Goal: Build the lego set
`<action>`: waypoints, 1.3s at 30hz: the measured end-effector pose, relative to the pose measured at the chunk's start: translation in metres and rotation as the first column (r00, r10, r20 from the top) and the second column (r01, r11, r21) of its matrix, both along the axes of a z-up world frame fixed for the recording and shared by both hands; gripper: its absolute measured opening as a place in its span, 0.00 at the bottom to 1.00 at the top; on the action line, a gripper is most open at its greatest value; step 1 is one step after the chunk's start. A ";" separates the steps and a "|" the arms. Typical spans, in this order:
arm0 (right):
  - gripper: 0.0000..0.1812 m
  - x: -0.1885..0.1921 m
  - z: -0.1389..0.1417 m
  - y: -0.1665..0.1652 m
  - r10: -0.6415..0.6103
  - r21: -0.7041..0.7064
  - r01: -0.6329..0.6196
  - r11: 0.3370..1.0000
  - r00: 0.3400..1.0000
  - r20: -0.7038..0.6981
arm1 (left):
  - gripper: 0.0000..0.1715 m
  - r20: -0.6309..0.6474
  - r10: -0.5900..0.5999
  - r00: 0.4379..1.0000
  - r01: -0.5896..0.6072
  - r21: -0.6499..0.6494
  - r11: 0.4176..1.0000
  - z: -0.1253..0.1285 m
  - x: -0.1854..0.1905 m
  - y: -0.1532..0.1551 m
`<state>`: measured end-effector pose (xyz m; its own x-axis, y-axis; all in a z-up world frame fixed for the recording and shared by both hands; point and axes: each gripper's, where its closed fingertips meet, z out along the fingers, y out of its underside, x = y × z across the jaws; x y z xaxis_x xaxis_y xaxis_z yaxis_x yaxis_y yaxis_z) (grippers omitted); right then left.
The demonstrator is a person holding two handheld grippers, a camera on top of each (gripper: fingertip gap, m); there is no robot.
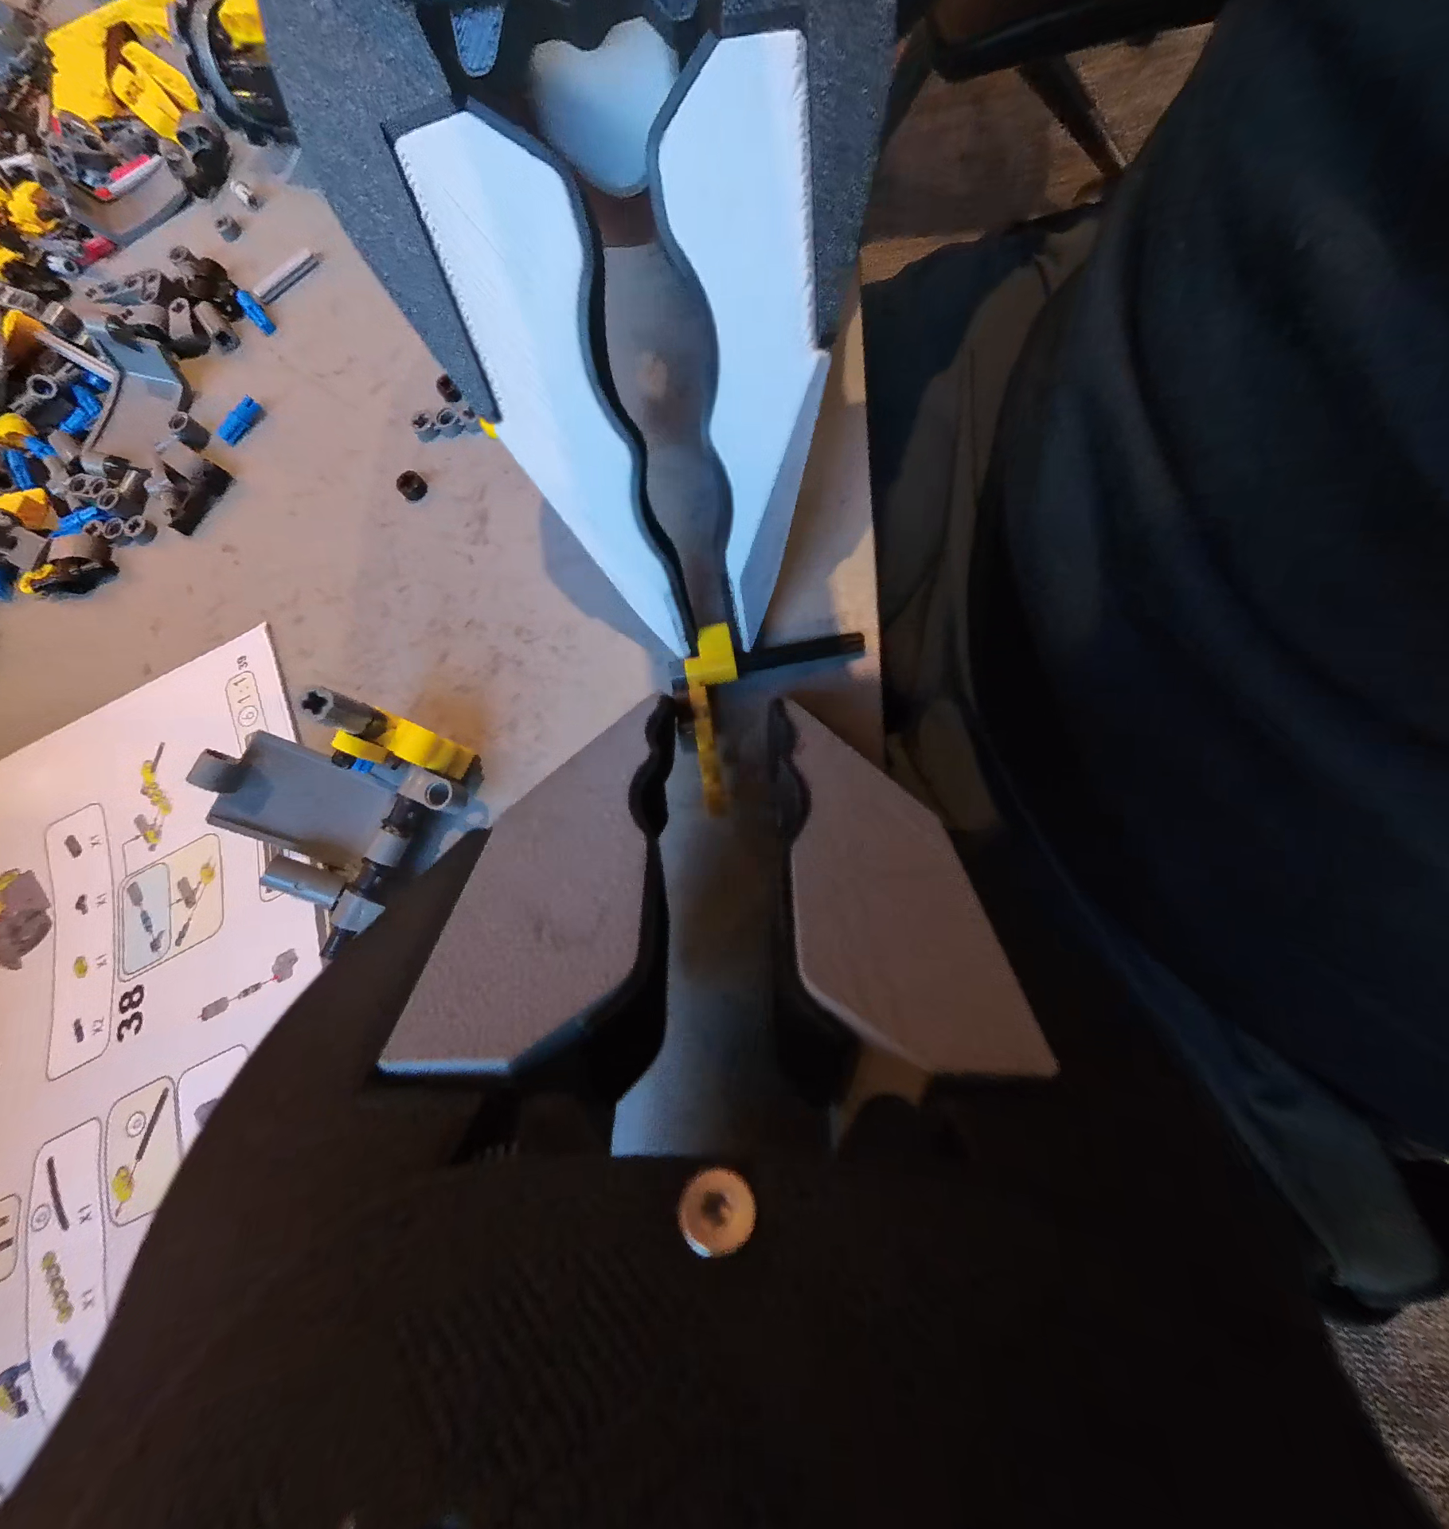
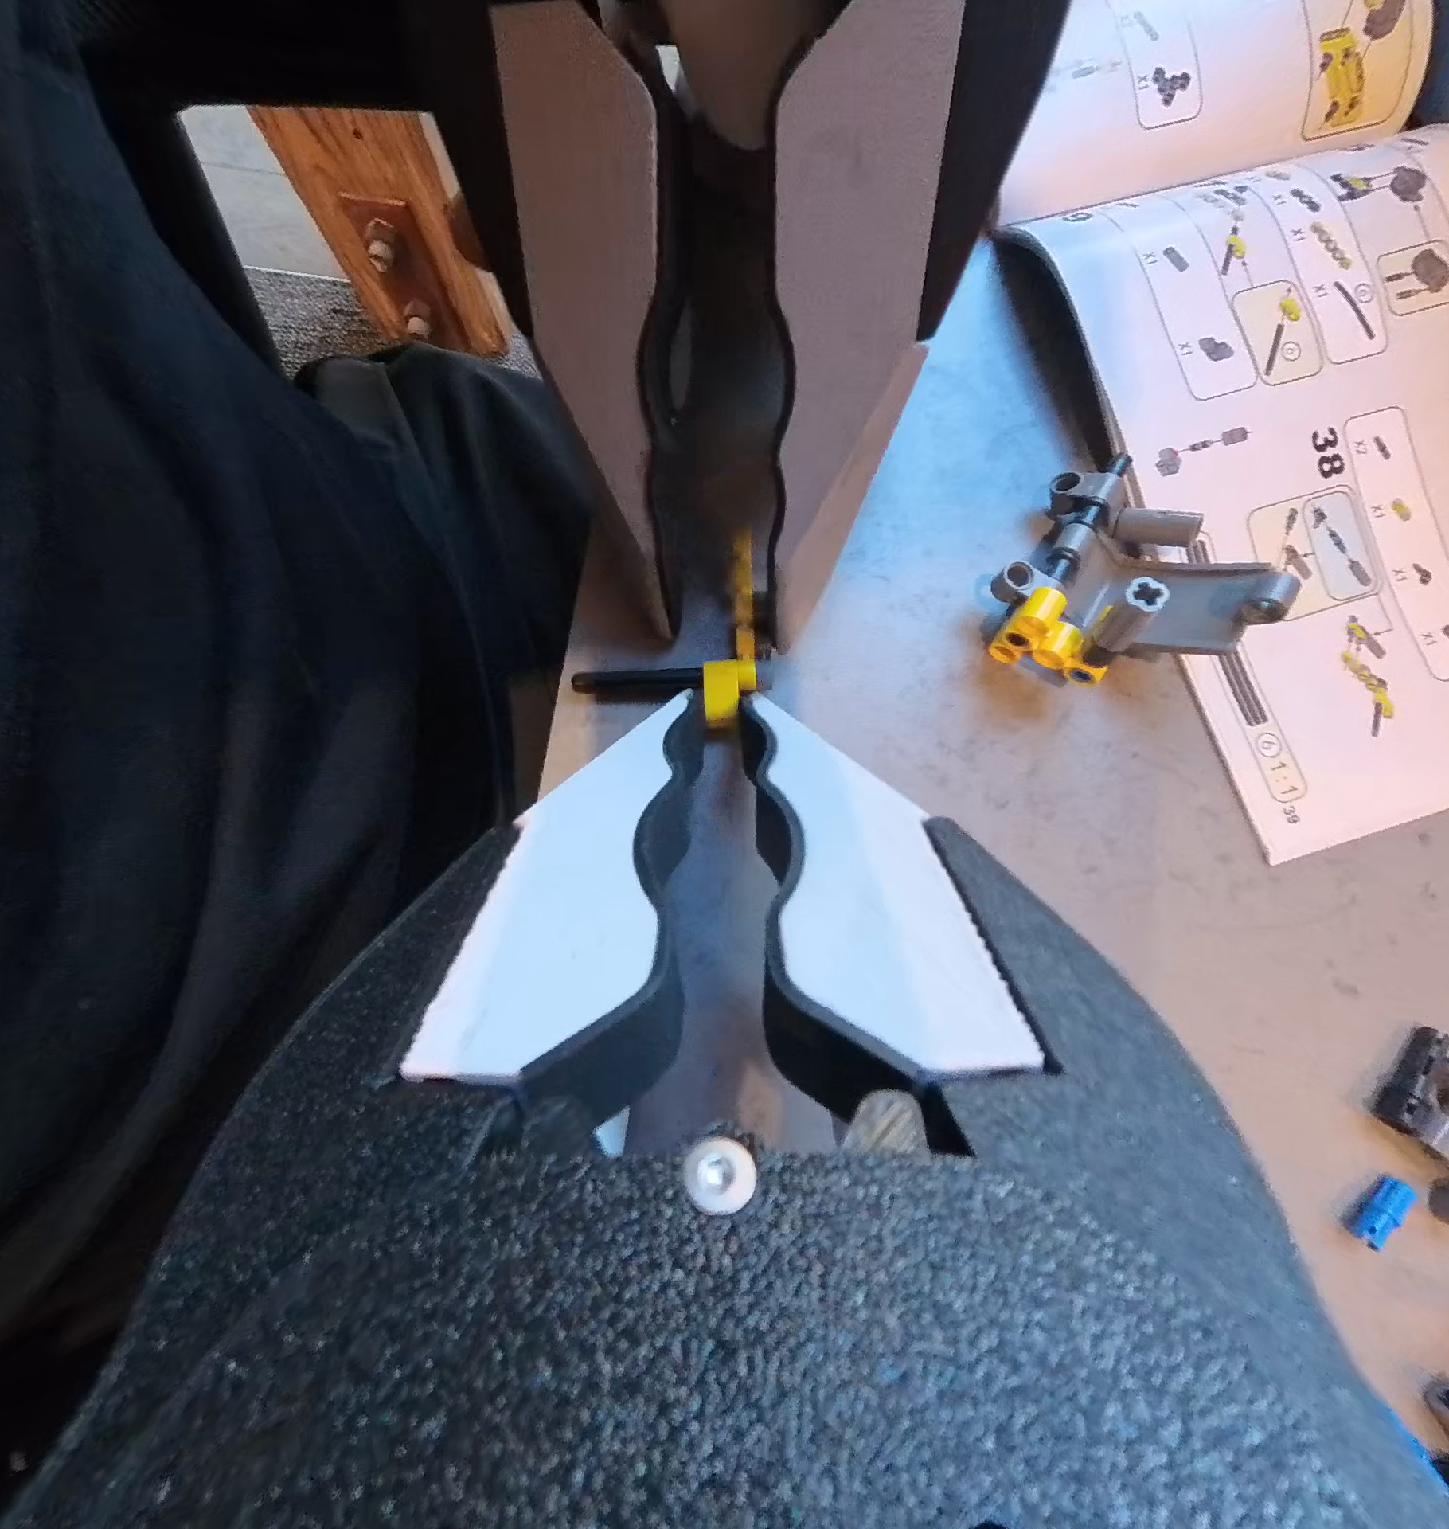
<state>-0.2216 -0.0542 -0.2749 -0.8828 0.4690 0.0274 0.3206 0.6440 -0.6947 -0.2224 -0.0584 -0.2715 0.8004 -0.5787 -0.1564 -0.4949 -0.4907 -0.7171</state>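
Grippers, two, meet tip to tip: right gripper (image 2: 719, 703) pinches one yellow connector (image 2: 725, 685) threaded on one black axle (image 2: 634, 680); left gripper (image 1: 717, 711) stands slightly apart around one yellow beam (image 1: 711, 761) (blurred). One grey assembly (image 2: 1118, 591) and one booklet (image 2: 1317, 463) lie on the grey table (image 2: 994, 827), with carpet (image 2: 291, 289) below.

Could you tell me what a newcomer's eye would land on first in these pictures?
The two grippers meeting tip to tip at the table edge: the right gripper pinches a small yellow connector threaded on a black axle, while the left gripper holds a thin yellow piece joined to it. Beside them lie a grey-and-yellow subassembly on an open instruction booklet.
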 end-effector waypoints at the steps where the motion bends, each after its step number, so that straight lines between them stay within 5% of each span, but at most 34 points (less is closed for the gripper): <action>1: 0.04 0.000 0.000 0.000 -0.001 0.003 0.001 1.000 1.000 -0.003 | 0.10 -0.010 0.014 1.000 -0.014 0.003 1.000 0.000 -0.002 0.002; 8: 0.06 -0.003 0.001 0.003 -0.029 0.000 0.029 1.000 1.000 -0.012 | 0.05 -0.111 0.080 0.991 -0.075 0.050 0.996 -0.001 -0.008 0.010; 13: 0.27 0.000 0.007 0.002 -0.006 -0.017 0.005 1.000 0.999 -0.050 | 0.05 -0.114 0.121 0.986 -0.114 0.065 0.991 0.000 -0.014 0.011; 17: 0.33 0.003 0.003 -0.004 0.001 0.015 0.000 1.000 0.998 -0.057 | 0.04 -0.071 0.127 0.989 -0.123 0.051 0.991 0.001 -0.015 0.013; 24: 0.28 0.003 0.002 -0.006 -0.040 0.021 0.041 0.999 0.999 -0.032 | 0.04 -0.022 0.144 0.989 -0.142 0.068 0.987 0.008 -0.009 0.013; 39: 0.25 -0.001 0.004 -0.009 -0.024 0.085 0.032 0.996 0.995 -0.098 | 0.04 -0.253 0.225 0.941 -0.204 0.106 0.973 0.014 -0.014 0.006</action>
<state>-0.2222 -0.0634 -0.2707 -0.8606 0.4855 0.1534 0.2735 0.6949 -0.6650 -0.2369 -0.0523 -0.2577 0.8289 -0.3757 -0.4144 -0.5594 -0.5542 -0.6164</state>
